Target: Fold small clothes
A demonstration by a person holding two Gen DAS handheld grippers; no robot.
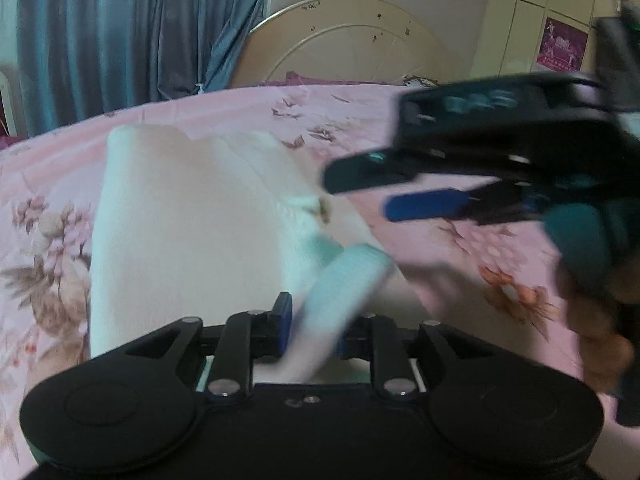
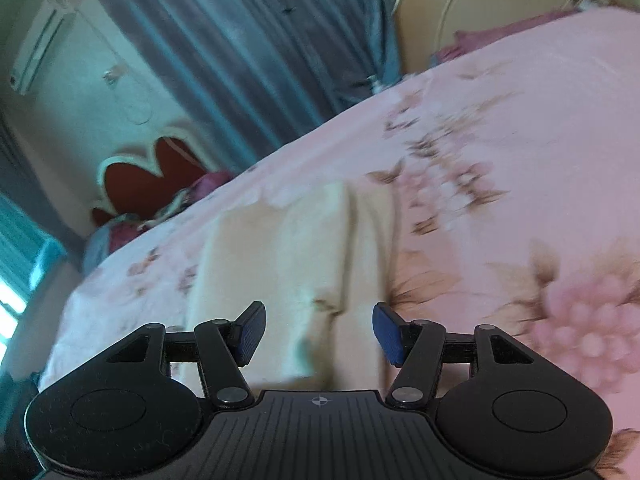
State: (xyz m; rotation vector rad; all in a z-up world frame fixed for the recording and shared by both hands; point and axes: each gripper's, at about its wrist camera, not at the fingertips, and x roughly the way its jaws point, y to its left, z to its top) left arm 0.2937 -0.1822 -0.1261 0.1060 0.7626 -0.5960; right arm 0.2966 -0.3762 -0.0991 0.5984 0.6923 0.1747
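A cream-white small garment (image 1: 180,220) lies flattened on the pink floral bedsheet (image 1: 460,248). Its pale teal cuff (image 1: 340,292) hangs blurred between the blue pads of my left gripper (image 1: 314,332), whose jaws stand slightly apart and do not press on it. My right gripper (image 1: 360,192) hovers at the garment's right edge, jaws apart and empty. In the right wrist view the garment (image 2: 288,248) stretches ahead, beneath my open right gripper (image 2: 320,332), with nothing between its pads.
A person's hand (image 1: 592,320) holds the right gripper. Blue-grey curtains (image 1: 120,32) and a round cream board (image 1: 348,44) stand behind the bed. A red and cream headboard (image 2: 152,176) and dark pillows (image 2: 200,188) sit at the bed's far end.
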